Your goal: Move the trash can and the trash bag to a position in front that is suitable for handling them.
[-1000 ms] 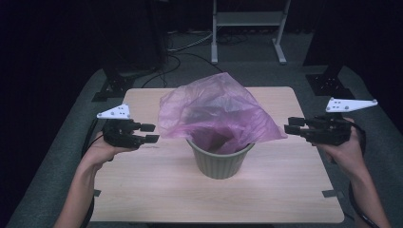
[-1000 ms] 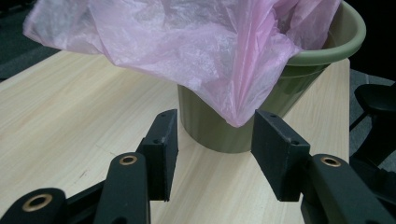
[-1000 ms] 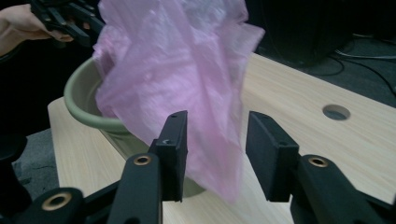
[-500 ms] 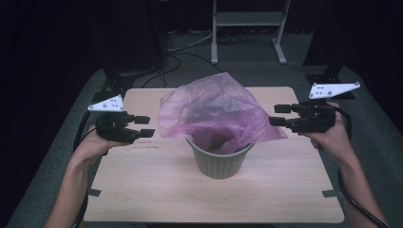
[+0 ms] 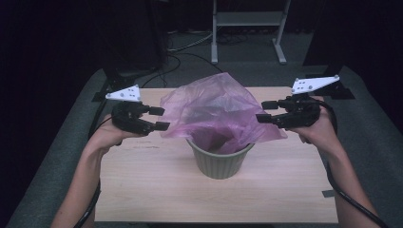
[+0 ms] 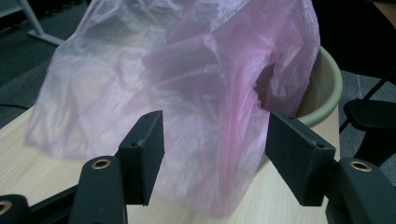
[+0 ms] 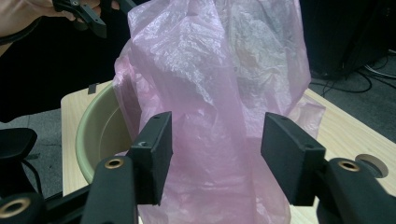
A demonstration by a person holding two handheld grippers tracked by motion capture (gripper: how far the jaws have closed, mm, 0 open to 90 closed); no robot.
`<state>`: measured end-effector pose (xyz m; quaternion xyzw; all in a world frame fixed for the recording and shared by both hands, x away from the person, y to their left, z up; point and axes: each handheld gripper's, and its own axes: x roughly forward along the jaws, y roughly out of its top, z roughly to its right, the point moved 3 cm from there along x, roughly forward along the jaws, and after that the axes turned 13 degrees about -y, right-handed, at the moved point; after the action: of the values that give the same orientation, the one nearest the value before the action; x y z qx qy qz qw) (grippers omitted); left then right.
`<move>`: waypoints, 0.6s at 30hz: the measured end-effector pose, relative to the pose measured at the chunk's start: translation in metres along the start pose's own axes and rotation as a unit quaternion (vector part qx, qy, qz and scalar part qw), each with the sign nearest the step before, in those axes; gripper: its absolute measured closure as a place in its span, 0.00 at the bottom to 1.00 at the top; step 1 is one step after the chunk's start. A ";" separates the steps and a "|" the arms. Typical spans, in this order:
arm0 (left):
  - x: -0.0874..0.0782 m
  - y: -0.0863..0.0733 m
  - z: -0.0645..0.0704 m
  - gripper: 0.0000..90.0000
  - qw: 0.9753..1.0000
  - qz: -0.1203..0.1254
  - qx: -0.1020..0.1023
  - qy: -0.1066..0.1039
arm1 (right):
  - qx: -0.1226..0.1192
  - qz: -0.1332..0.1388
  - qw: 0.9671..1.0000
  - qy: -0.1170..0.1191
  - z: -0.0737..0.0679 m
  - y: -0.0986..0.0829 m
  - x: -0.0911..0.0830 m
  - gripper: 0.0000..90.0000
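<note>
A: High view status? Where was the bag?
B: Pink bag (image 5: pixel 221 111) sat billowed in the green bin (image 5: pixel 219 161), mid-bench (image 5: pixel 157 190).
A: Grippers?
B: Left gripper (image 5: pixel 158 118) and right gripper (image 5: pixel 264 110) flanked the bag, jaws apart, holding nothing. Contact with the plastic unclear.

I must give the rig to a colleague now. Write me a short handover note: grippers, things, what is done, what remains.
Left gripper: open, beside the left side of the pink plastic bag, holding nothing.
Right gripper: open, at the bag's right side, holding nothing.
Things: the bag sits partly inside the green pot at the middle of the wooden table; most of it puffs up above the rim and spills over both sides.
Done: bag placed in the pot.
Left: probably grip both sides of the bag and spread its edge over the rim.
</note>
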<state>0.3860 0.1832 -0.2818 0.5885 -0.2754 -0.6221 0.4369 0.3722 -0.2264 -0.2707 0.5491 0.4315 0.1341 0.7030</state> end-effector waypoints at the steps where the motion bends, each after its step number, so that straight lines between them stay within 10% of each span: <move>1: 0.003 0.002 0.000 0.40 1.000 -0.002 0.001 -0.002 | -0.001 -0.001 1.000 0.000 0.000 0.000 0.001 0.50; 10: 0.031 0.021 -0.005 0.42 1.000 -0.030 0.008 0.002 | -0.007 -0.006 1.000 -0.001 -0.003 0.002 0.006 0.58; 18: 0.044 0.025 -0.008 0.77 0.999 -0.042 0.015 0.002 | -0.013 -0.017 1.000 -0.015 -0.004 0.000 0.007 0.84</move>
<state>0.4022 0.1341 -0.2831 0.6069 -0.2592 -0.6346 0.4021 0.3732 -0.2193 -0.2742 0.5345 0.4283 0.1196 0.7188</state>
